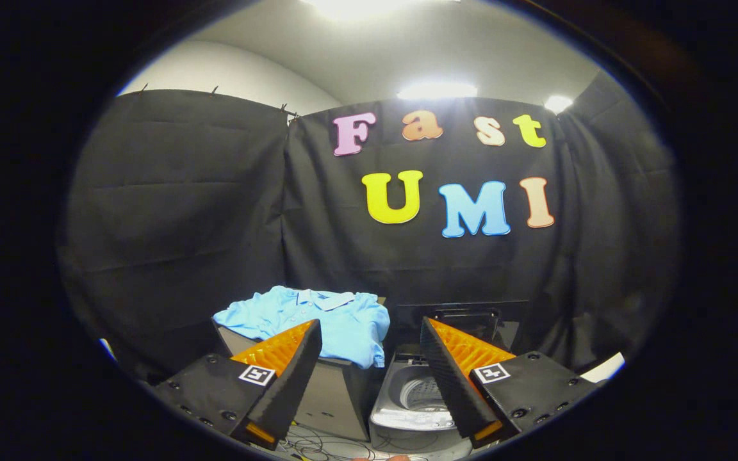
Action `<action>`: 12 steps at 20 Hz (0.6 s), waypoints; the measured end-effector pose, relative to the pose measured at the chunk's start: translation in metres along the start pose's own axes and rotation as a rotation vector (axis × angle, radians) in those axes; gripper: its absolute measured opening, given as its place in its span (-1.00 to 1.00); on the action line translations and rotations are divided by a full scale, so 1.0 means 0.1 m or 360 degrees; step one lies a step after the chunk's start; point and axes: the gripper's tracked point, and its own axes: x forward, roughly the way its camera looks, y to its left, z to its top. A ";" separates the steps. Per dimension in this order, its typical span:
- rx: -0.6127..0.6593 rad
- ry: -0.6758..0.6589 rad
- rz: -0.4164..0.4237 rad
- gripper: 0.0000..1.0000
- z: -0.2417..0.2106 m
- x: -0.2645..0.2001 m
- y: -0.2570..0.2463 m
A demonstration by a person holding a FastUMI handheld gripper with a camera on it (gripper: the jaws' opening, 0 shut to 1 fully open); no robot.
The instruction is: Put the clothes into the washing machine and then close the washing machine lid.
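Observation:
A light blue polo shirt [318, 319] lies spread over a dark box [334, 390], beyond my left finger, with one side hanging down over the box's front. To its right stands a grey top-loading washing machine [407, 416] with its lid [465, 314] raised upright at the back; the drum [423, 397] shows between my fingers. My gripper [371, 333] is open, with nothing between its fingers, and is held back from both shirt and machine.
Black cloth walls close the booth on the left, back and right. Cables [324, 445] lie on the floor in front of the box and the machine.

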 end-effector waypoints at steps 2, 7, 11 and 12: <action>-0.0055 0.0070 0.0008 0.94 0.00 0.13 0.03; -0.0046 0.0153 0.0126 0.94 0.03 0.44 0.31; -0.0002 0.0241 0.0169 0.94 -0.01 0.73 0.48; 0.0016 0.0257 0.0184 0.94 0.00 0.82 0.54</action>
